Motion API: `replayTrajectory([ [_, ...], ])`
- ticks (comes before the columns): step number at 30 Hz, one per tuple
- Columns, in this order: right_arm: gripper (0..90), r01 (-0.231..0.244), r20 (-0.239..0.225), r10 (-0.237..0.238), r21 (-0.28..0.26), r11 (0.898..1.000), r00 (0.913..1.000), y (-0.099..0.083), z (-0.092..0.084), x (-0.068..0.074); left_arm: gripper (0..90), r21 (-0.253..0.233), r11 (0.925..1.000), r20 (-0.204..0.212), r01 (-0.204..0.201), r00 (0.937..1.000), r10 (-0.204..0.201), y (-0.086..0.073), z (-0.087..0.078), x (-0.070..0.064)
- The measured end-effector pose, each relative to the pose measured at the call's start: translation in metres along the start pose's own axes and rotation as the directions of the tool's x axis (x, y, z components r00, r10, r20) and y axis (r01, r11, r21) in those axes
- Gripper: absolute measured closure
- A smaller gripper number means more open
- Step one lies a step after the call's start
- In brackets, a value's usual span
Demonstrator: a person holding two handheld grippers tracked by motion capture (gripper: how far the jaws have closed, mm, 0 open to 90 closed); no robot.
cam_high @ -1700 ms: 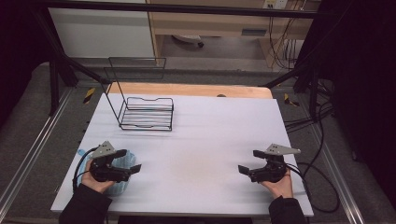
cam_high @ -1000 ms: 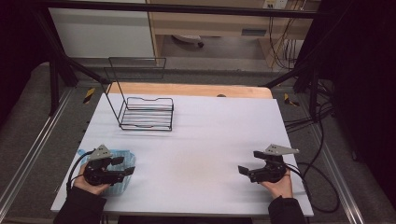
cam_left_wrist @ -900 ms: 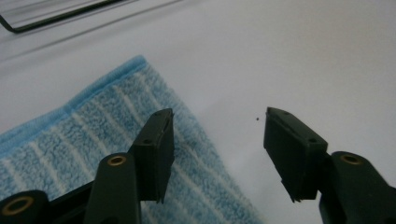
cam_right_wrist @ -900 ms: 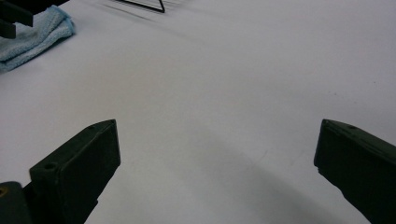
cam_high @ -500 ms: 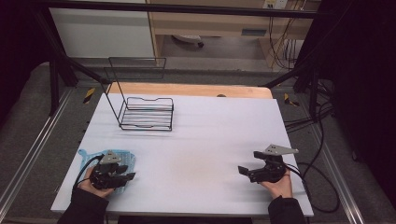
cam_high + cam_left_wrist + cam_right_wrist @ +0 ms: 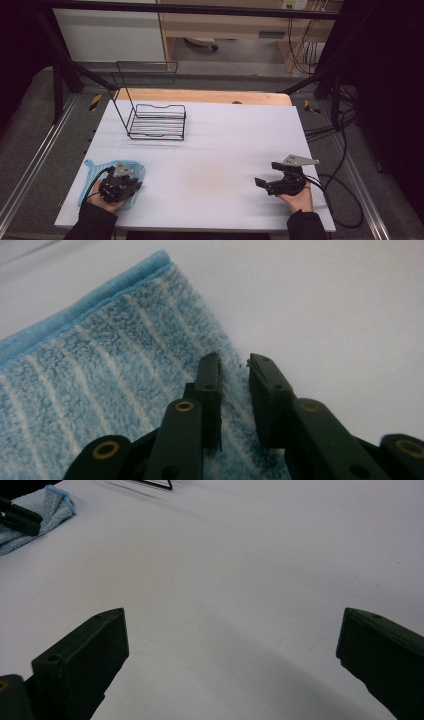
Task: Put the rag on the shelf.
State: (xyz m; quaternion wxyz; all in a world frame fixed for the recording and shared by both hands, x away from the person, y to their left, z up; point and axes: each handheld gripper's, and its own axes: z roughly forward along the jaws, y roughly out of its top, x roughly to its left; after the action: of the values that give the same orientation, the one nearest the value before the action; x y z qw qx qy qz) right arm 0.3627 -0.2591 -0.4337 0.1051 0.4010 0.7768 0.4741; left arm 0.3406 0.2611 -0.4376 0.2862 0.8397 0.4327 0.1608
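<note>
Lying on table [image 6: 225, 150]: one blue towel [image 6: 95, 170], one wire rack [image 6: 157, 121].

The left gripper [image 6: 131, 187], which earlier hovers beside the blue towel [image 6: 91, 172] with its jaws spread and pointing toward the middle of the counter [image 6: 225, 150], now sits lower and nearer the person, down on the towel's right part. Its jaws have just been closing; they stand narrow, with the towel's right edge in the slim gap between the fingers [image 6: 210, 390].

Striped blue towel [image 6: 100, 385], flat, table's near-left
</note>
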Motion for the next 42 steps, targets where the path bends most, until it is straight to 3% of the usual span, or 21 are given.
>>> replayTrajectory([
  [4, 1.0, -0.001, 0.001, 0.001, 0.000, 1.000, 1.0000, 0.000, 0.000, 0.000, 78.8, 0.014, 0.9999, -0.045, -0.006, 0.9990, 0.007, 0.002, 0.001, -0.004],
  [7, 1.0, -0.003, 0.002, 0.003, -0.001, 1.000, 1.0000, 0.000, 0.000, 0.000, 83.0, 0.015, 0.9999, -0.044, 0.002, 0.9990, -0.002, 0.002, 0.001, -0.004],
  [18, 1.1, -0.005, 0.003, 0.005, -0.007, 1.000, 1.0000, 0.000, -0.001, -0.002, 87.9, -0.035, 0.9962, 0.023, 0.079, 0.9966, -0.078, 0.001, -0.006, 0.007],
  [24, 1.1, -0.008, 0.002, 0.008, -0.005, 1.000, 1.0000, -0.001, -0.001, -0.002, 87.9, -0.081, 0.9887, 0.061, 0.126, 0.9907, -0.122, 0.002, -0.012, 0.012],
  [28, 1.1, -0.011, 0.002, 0.011, -0.003, 1.000, 0.9999, 0.000, 0.000, -0.002, 87.9, -0.107, 0.9810, 0.102, 0.162, 0.9832, -0.151, 0.005, -0.013, 0.014],
  [33, 1.1, -0.002, 0.002, 0.002, 0.001, 1.000, 1.0000, -0.001, 0.000, -0.002, 87.8, -0.124, 0.9755, 0.127, 0.182, 0.9779, -0.166, 0.010, -0.010, 0.008],
  [42, 1.2, -0.002, 0.006, 0.002, 0.010, 1.000, 1.0000, -0.001, 0.001, -0.002, 87.8, -0.133, 0.9740, 0.140, 0.184, 0.9763, -0.165, 0.026, 0.001, -0.010],
])
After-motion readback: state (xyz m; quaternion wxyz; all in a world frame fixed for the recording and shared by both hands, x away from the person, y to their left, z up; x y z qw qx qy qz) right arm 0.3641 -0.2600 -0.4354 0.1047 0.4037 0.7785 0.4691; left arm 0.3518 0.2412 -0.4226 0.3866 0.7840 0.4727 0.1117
